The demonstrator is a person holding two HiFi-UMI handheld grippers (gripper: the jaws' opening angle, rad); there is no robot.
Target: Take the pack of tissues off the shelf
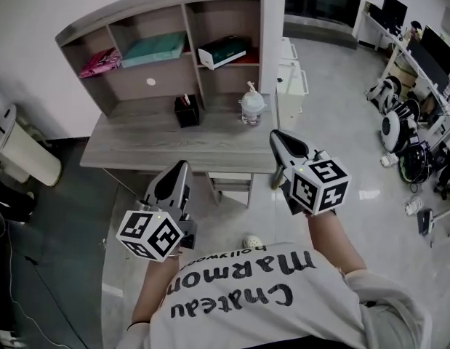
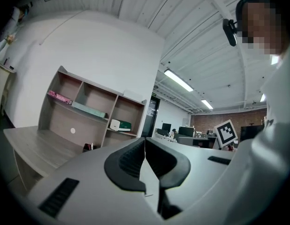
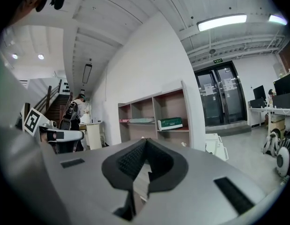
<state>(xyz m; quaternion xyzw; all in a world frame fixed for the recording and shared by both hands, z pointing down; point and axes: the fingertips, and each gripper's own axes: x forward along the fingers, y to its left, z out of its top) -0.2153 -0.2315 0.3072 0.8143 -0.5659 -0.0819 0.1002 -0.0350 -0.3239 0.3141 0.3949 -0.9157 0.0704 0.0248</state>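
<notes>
Grey wood-grain shelf (image 1: 130,86) holds a flat teal pack (image 1: 153,49); left tongs (image 1: 182,164) and right tongs (image 1: 275,134) (ribbed pads) closed, empty.

Head cam sits high up and back from the shelf (image 1: 137,84), aimed steeply down, so you see its top, its cubbies and both grippers from behind. The left gripper (image 1: 179,171) cam rides low out in front of the shelf, looking about level along its jaws, shelf left of centre and not close. The right gripper (image 1: 279,138) cam does the same, with the shelf mid-frame. All three views share the shelf's open front.
</notes>
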